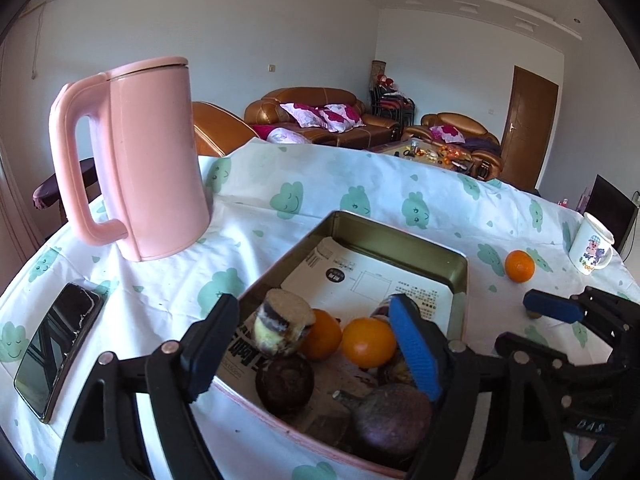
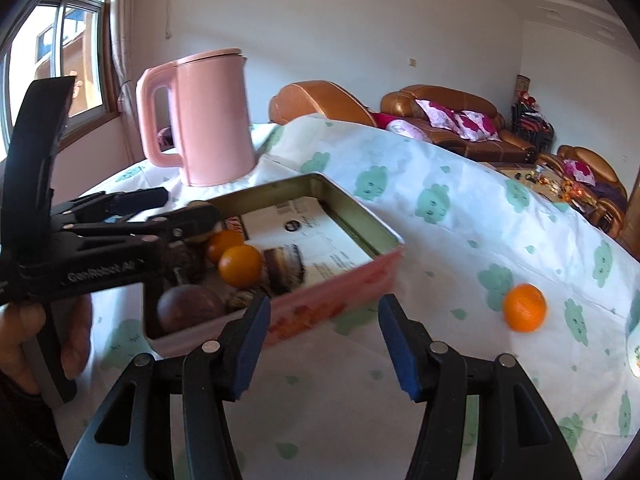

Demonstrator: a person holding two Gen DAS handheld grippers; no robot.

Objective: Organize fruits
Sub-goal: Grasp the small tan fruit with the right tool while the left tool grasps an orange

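Observation:
A pink metal tin (image 1: 460,280) (image 2: 332,292) holds two oranges (image 1: 368,342) (image 2: 240,265), dark passion fruits (image 1: 390,420) (image 2: 188,306), a layered cake piece (image 1: 284,328) (image 2: 284,268) and a paper leaflet. My left gripper (image 1: 308,356) is open, its fingers hanging over the tin's near end above the fruit; it also shows in the right wrist view (image 2: 160,208). My right gripper (image 2: 320,344) is open and empty, just in front of the tin's side wall; it shows in the left wrist view (image 1: 552,308). One loose orange (image 1: 519,266) (image 2: 524,307) lies on the tablecloth right of the tin.
A pink kettle (image 1: 140,160) (image 2: 208,120) stands behind the tin at the left. A phone (image 1: 56,348) lies at the left table edge. A white cartoon mug (image 1: 592,248) stands at the far right. Sofas and a door lie beyond the table.

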